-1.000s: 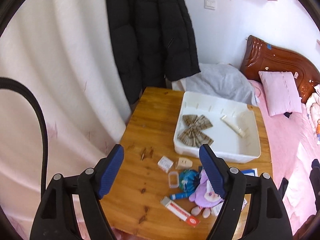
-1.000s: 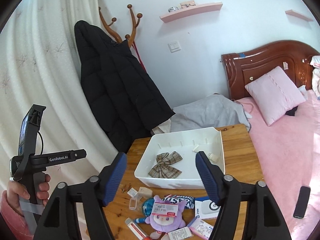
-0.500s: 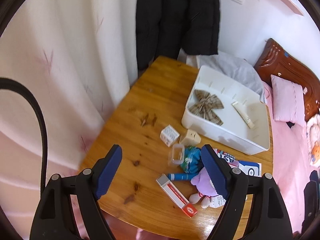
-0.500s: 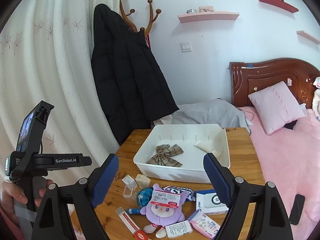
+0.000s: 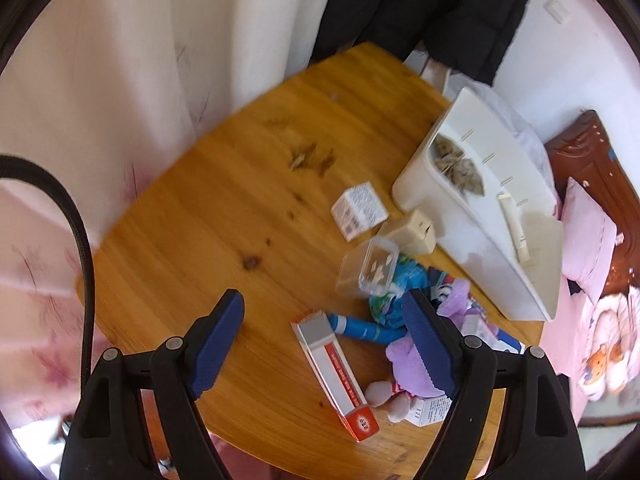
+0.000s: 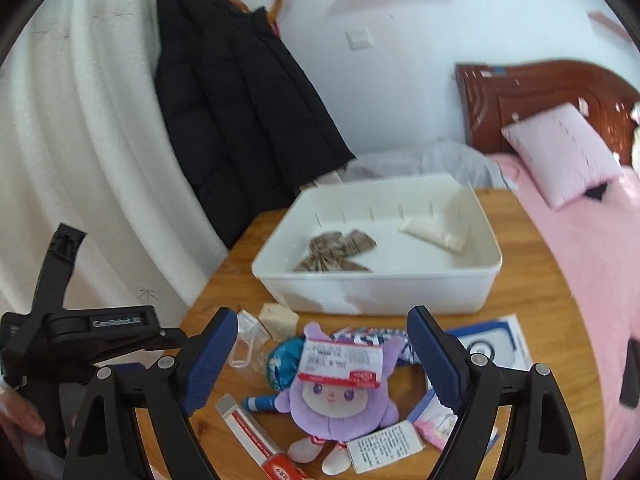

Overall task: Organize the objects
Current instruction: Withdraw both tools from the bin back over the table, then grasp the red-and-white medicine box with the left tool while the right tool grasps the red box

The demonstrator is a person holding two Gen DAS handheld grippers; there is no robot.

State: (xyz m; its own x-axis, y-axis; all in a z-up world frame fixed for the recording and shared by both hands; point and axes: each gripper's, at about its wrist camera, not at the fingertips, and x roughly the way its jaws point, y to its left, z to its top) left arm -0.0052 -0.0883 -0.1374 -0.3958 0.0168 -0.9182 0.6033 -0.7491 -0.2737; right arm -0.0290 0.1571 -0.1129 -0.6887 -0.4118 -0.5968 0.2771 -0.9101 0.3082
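Note:
A white bin (image 6: pixel 376 292) (image 5: pixel 492 248) stands on the round wooden table (image 5: pixel 224 208) and holds a plaid bow (image 6: pixel 334 250) and a cream tube (image 6: pixel 434 234). In front of it lie a purple plush doll (image 6: pixel 340 404) (image 5: pixel 412 364), a red-and-white long box (image 5: pixel 334 372) (image 6: pixel 256 436), a clear small container (image 5: pixel 366 274), a white small box (image 5: pixel 358 210), a beige block (image 5: pixel 412 232) and a blue pen (image 5: pixel 360 328). My left gripper (image 5: pixel 326 344) is open above the long box. My right gripper (image 6: pixel 322 360) is open above the doll.
A black coat (image 6: pixel 240 108) hangs behind the table beside white curtains (image 6: pixel 88 120). A bed with a pink pillow (image 6: pixel 560 152) lies to the right. A white-and-blue packet (image 6: pixel 492 336) and small cards (image 6: pixel 384 446) lie near the table's front right.
Both grippers have come lower and closer to the pile of objects in front of the bin. The left one has tilted down over the table's left side. Both stay open.

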